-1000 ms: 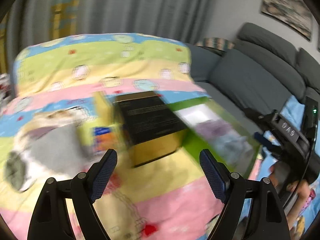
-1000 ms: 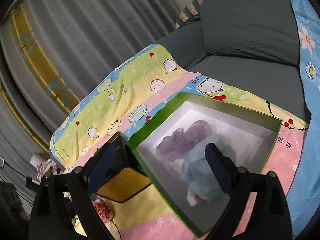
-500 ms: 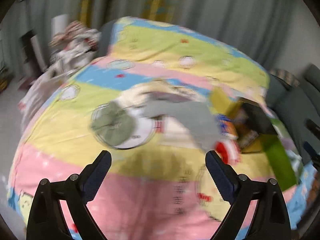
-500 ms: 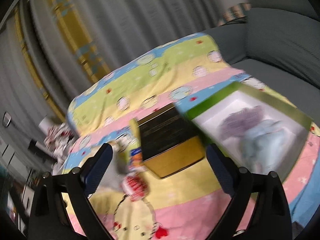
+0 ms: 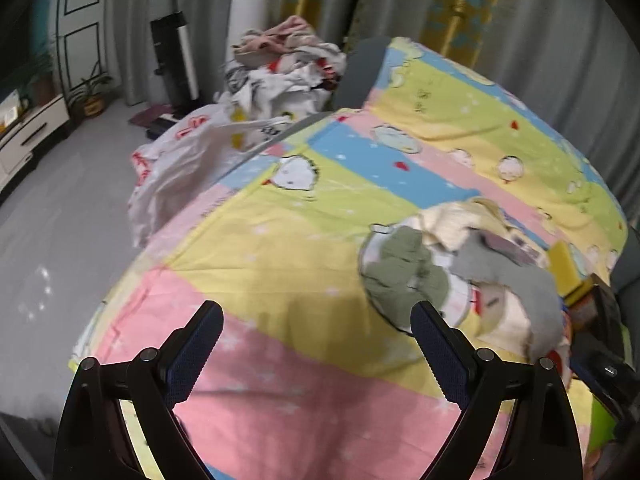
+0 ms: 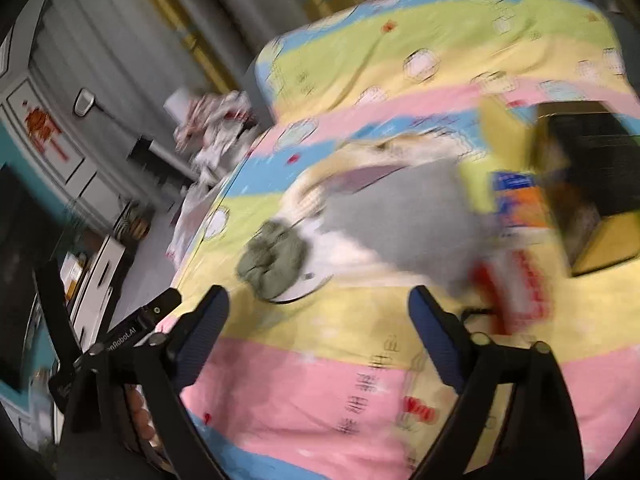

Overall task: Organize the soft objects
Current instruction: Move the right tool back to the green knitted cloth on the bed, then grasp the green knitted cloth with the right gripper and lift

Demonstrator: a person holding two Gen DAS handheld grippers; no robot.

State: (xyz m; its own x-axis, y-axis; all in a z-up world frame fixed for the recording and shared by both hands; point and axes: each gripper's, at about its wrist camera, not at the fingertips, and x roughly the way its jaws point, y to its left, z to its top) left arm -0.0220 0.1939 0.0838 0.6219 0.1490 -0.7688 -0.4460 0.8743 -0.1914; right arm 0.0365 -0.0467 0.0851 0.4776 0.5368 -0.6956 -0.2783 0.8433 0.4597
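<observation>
A heap of soft cloths lies on the striped cartoon bedspread (image 5: 304, 256): a crumpled olive-green cloth (image 5: 404, 272), a grey cloth (image 5: 504, 276) and a cream one (image 5: 452, 220). My left gripper (image 5: 316, 348) is open and empty, above the spread, left of and nearer than the green cloth. In the blurred right wrist view the green cloth (image 6: 276, 264) and grey cloth (image 6: 404, 216) lie just beyond my right gripper (image 6: 316, 328), which is open and empty. The left gripper's body (image 6: 120, 340) shows at the lower left there.
A black and gold box (image 6: 592, 184) and a yellow packet (image 6: 516, 200) stand right of the cloths. A pile of laundry (image 5: 280, 68) and a white bag (image 5: 188, 160) sit beyond the bed's far left corner. Grey floor (image 5: 52, 220) lies to the left.
Both cameras have swung left, away from the green box with cloths in it, towards the cloth heap. Both grippers stay open and empty.
</observation>
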